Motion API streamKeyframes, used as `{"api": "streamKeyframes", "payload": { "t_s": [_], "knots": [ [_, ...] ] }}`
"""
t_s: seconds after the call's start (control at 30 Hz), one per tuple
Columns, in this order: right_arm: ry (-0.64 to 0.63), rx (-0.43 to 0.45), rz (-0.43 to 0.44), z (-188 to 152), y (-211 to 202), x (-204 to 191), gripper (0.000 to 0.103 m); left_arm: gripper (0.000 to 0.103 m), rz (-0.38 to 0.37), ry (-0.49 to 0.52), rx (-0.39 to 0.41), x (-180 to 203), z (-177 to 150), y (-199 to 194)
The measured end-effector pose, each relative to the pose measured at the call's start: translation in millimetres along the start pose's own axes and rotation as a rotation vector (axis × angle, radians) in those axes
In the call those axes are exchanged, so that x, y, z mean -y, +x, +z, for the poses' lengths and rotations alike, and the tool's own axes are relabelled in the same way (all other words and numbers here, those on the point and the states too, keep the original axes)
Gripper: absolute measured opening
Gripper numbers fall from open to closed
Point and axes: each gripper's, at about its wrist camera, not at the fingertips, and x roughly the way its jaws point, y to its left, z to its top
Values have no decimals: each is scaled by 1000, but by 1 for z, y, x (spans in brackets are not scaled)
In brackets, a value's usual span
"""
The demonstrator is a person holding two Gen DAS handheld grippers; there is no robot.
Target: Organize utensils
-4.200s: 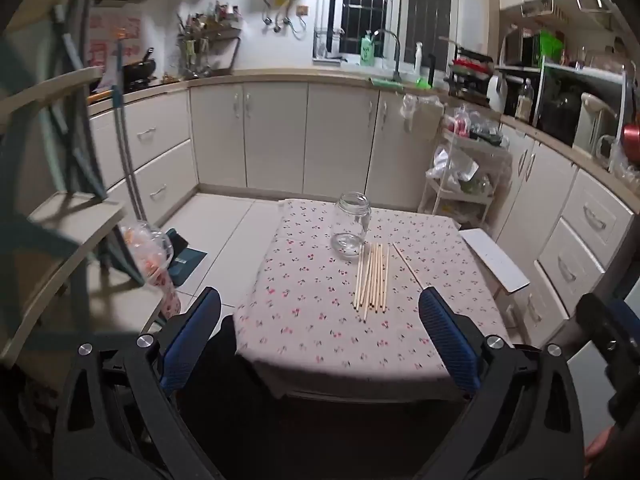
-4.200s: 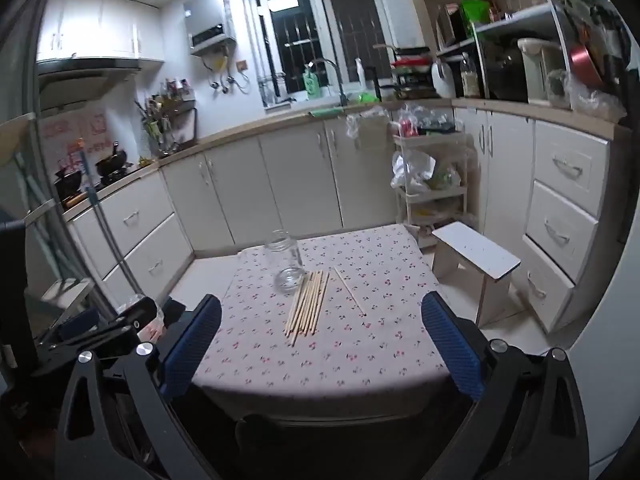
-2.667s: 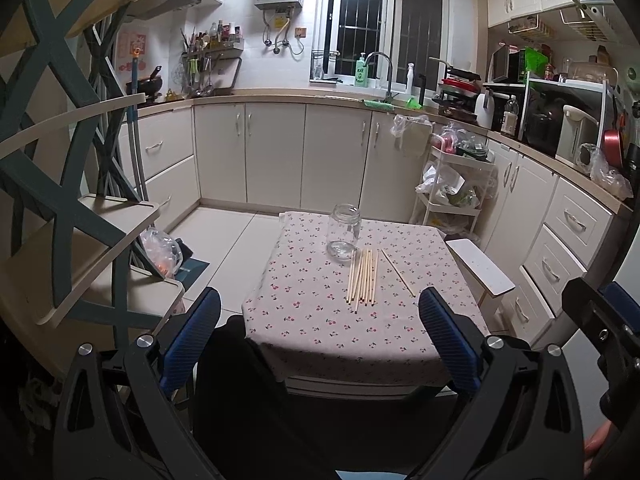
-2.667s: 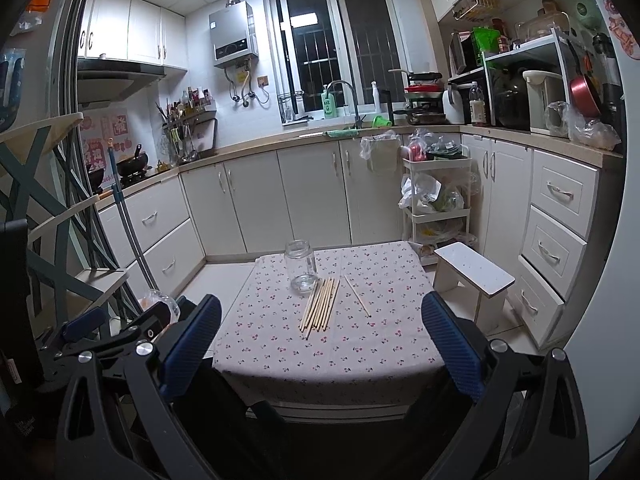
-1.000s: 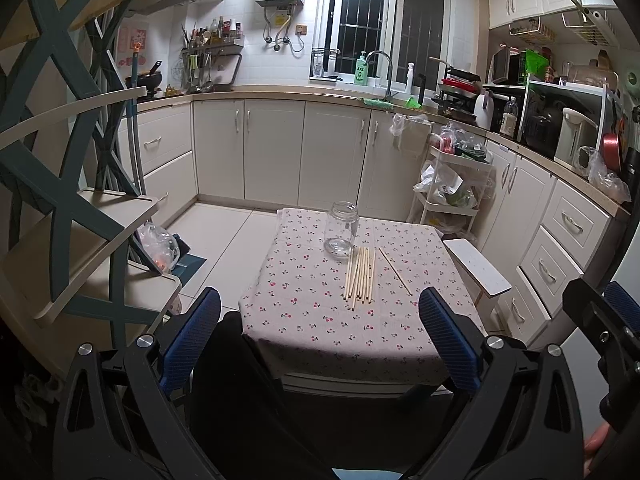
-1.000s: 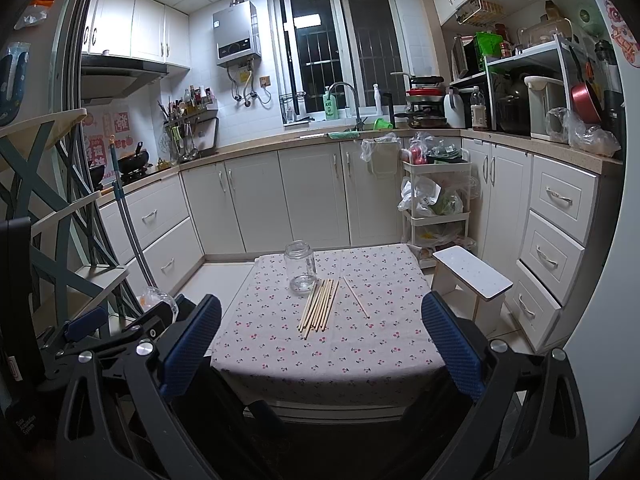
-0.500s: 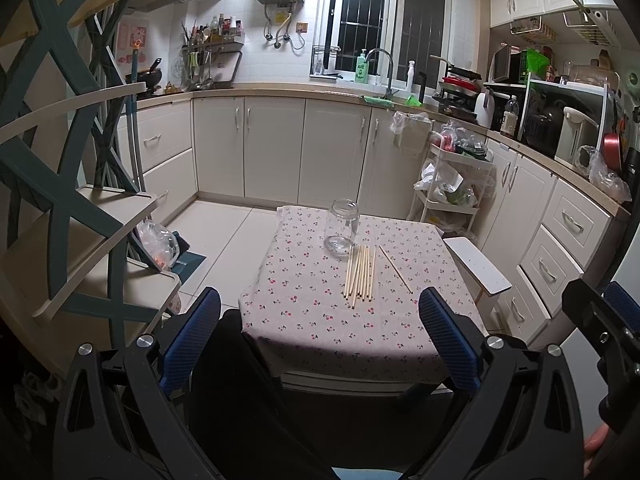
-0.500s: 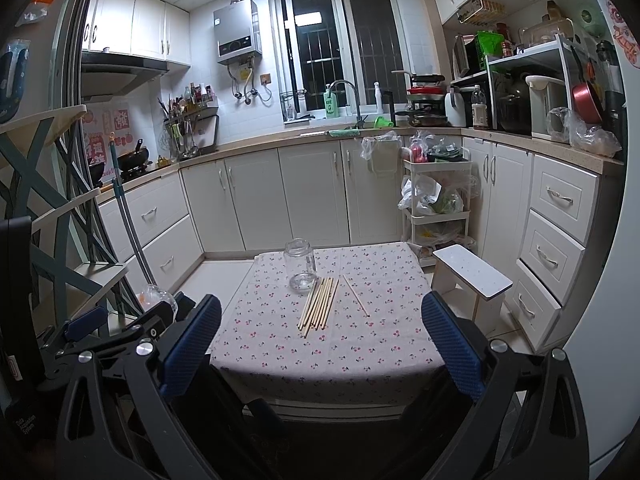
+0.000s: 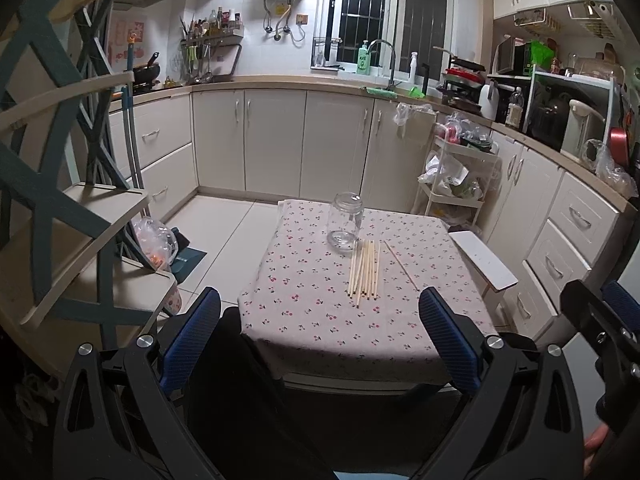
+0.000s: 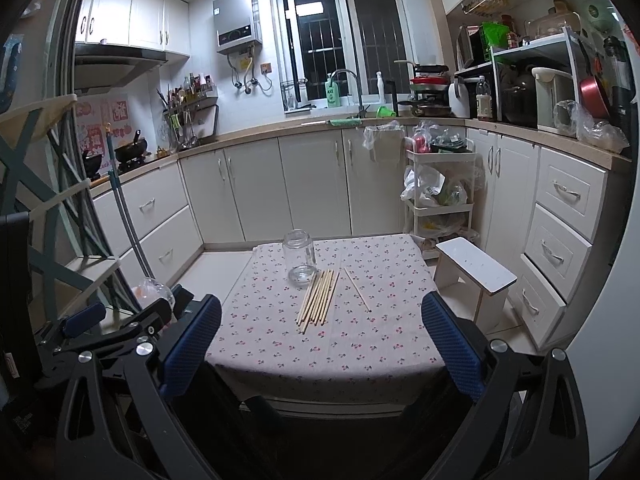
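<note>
Left wrist view shows us the whole job laid out on the small table under its pink flower-print cloth (image 9: 320, 320): a clear, lidless glass jar (image 9: 345, 219) stands upright toward the far side, and a loose bundle of pale wooden chopsticks (image 9: 364, 270) lies flat just in front of it, their far tips close to the jar's base, with one stray wooden chopstick (image 9: 400, 264) lying apart to the right at a slant. We read that layout as deliberate: the jar's open mouth faces up to take the sticks, and the sticks point roughly toward it, so each pick should need only a lift and a tilt. Our left gripper (image 9: 320, 344) hangs well back from the table's near edge, its blue-padded fingers (image 9: 192, 340) spread wide with nothing between them. Our right gripper (image 10: 320, 344) is just as far back, jaws likewise wide apart and empty, aimed level at the table from slightly to the right (its camera catches the left tool low at the frame's left edge). Both are held low and forward, side by side, in what looks like a ready stance, with no stick yet touched. A white wooden stool (image 10: 476, 264) stands beside the table's right edge, near the path our right gripper would probably take.
</note>
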Motion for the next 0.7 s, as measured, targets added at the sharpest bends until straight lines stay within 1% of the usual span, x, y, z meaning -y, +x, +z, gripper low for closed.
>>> {"api": "streamKeyframes", "payload": {
  "t_s": [0.07, 0.17, 0.27, 0.4, 0.57, 0.7],
  "knots": [
    [11, -22, -14, 1, 20, 5, 96, 95, 15, 5, -19, 0, 2, 19],
    [22, -53, -36, 4, 52, 15, 96, 95, 10, 18, -77, 1, 5, 55],
    [20, -85, -54, 6, 84, 20, 96, 95, -13, 28, -130, 5, 7, 88],
    [3, -149, -66, 6, 129, 24, 96, 95, -25, 41, -185, 12, 11, 129],
    [-11, -223, -72, 1, 179, 28, 96, 95, -13, 54, -219, 19, 18, 170],
    [-10, -260, -81, -2, 209, 33, 96, 95, -4, 61, -247, 24, 21, 196]
  ]
}}
